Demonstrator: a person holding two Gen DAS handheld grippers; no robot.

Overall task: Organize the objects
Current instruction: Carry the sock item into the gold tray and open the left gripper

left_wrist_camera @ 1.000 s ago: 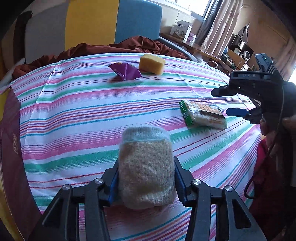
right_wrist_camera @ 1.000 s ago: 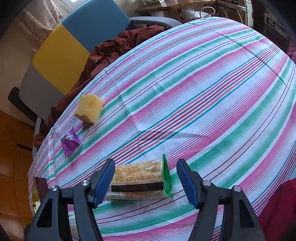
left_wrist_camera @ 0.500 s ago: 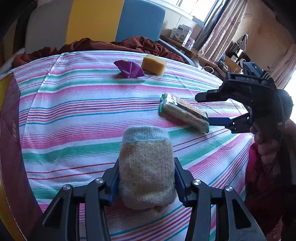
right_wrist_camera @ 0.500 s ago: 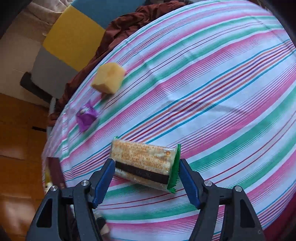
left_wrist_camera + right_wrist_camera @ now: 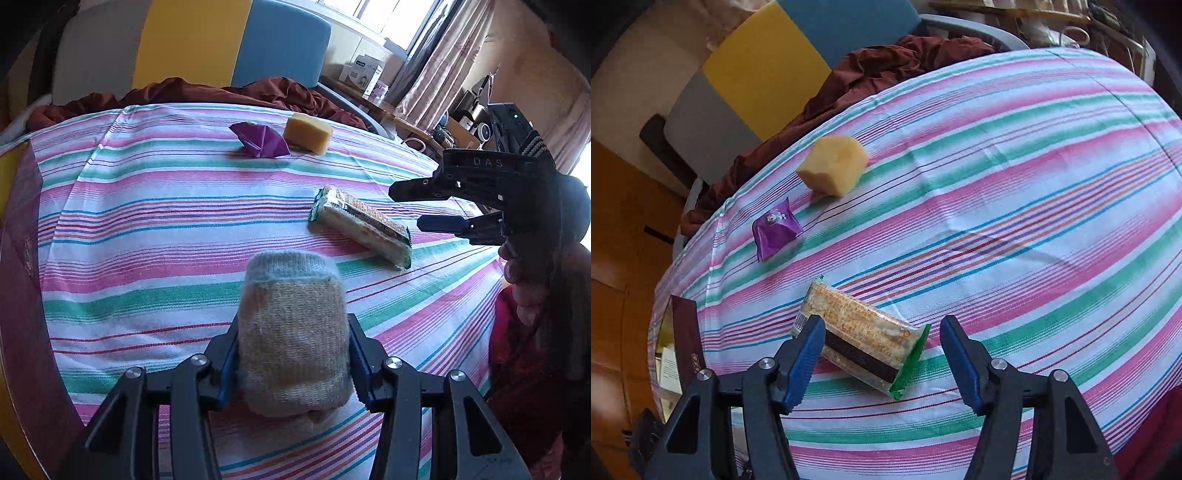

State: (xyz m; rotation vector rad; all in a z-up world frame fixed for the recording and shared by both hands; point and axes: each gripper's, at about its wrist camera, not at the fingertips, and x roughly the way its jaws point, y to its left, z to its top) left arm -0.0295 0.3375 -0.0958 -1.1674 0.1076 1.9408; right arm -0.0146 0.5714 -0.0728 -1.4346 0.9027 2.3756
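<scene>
Low in the left view, my left tongs [image 5: 293,363] pinch a rolled sock [image 5: 293,332] above the striped cloth [image 5: 147,229]. At the bottom of the right view, my right tongs [image 5: 881,354] have just been closing, still spread around the cracker packet [image 5: 860,339]. It lies skewed between the pads, so I judge they may catch only a corner and twist it away.
</scene>
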